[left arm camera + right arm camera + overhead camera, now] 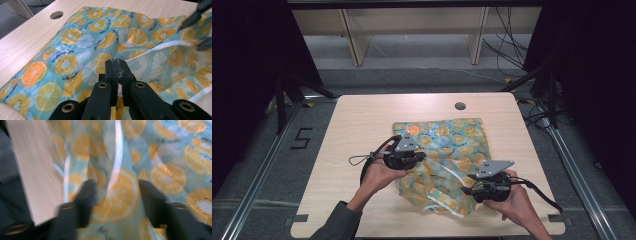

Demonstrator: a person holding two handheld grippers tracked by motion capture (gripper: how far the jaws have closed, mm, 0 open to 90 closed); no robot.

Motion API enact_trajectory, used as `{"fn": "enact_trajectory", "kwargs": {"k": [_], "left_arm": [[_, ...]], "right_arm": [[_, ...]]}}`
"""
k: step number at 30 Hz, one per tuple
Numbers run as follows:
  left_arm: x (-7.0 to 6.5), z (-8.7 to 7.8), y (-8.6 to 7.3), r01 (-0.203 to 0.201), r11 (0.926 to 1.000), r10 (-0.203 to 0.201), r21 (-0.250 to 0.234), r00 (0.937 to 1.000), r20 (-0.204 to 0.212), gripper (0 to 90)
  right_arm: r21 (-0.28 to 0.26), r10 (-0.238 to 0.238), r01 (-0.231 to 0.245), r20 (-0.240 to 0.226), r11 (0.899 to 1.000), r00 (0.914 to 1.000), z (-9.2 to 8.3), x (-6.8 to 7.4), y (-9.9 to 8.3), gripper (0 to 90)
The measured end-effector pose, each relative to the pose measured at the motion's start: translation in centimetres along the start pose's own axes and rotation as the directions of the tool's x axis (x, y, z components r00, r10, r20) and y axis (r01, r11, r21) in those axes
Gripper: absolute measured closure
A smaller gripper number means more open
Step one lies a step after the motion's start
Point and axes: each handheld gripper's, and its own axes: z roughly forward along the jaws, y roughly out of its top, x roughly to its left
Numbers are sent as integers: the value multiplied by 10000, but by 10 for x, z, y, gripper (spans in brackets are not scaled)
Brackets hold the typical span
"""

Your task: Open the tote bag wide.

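My left tongs point(117, 65) pinch the fruit-print cloth point(82, 47); my right tongs point(115, 192) gape around it, blurred. High view adds wooden counter point(357, 115), dark room.

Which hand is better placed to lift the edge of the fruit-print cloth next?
Left, probably. The left gripper has its jaws shut on the cloth at its white-trimmed edge, while the right gripper stands open around a fold, gripping nothing.

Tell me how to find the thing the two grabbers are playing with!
Look at the pale wooden table. In its middle lies a crumpled cloth, and the left gripper pinches its white edge. It is turquoise, covered in orange and lemon slices, unlike anything else there.
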Motion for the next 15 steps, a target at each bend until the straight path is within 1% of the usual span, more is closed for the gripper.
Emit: {"fn": "enact_trajectory", "kwargs": {"k": [1,2,3,4,5,6,7,8,9,10,11,12,13,14,15], "left_arm": [[1,1,-1,101,9999,-101,30,9999,-10,884],[3,2,-2,113,9999,-113,76,9999,-2,883],[4,3,-4,74,9999,-75,103,9999,75,882],[4,5,-5,224,9997,-225,137,9997,101,878],[5,5,-6,214,9995,-215,224,9998,40,875],[6,6,-8,282,9993,-285,246,9995,107,872],[6,6,-8,280,9992,-282,297,9996,81,868],[6,6,-8,280,9992,-282,297,9996,81,861],[8,8,-10,337,9985,-345,421,9992,178,850],[8,8,-12,364,9984,-374,436,9991,219,843],[8,8,-12,364,9984,-374,436,9991,219,824],[8,11,-14,566,9971,-588,516,9974,425,784],[7,10,-14,489,9965,-523,681,9974,487,729],[6,8,-13,498,9966,-525,649,9978,413,676],[3,4,-12,498,9973,-515,544,9982,313,628]], "right_arm": [[86,-258,256,225,9996,9994,4,-1,-1,725],[192,-407,402,303,9990,9987,5,-1,0,801],[9,-413,413,302,9991,9987,6,-2,1,854],[-247,-501,510,357,9984,9981,6,-5,3,881],[-418,-435,455,458,9981,9980,5,-8,5,892],[-421,-424,445,493,9981,9979,3,-12,8,897],[-735,-220,259,533,9970,9983,2,-18,12,900],[-735,-220,259,533,9970,9983,2,-18,12,900],[-1115,-66,140,662,9937,9978,-2,-30,19,900],[-1084,-19,94,695,9941,9976,-4,-34,22,900],[-1265,-179,294,908,9915,9957,-5,-42,26,900],[-1340,4,131,1007,9909,9949,-4,-49,29,900],[-1314,185,-49,1027,9913,9945,-2,-56,32,900],[-1251,462,-335,1005,9916,9939,0,-63,34,900],[-1287,596,-466,994,9906,9933,5,-70,35,900]]}}
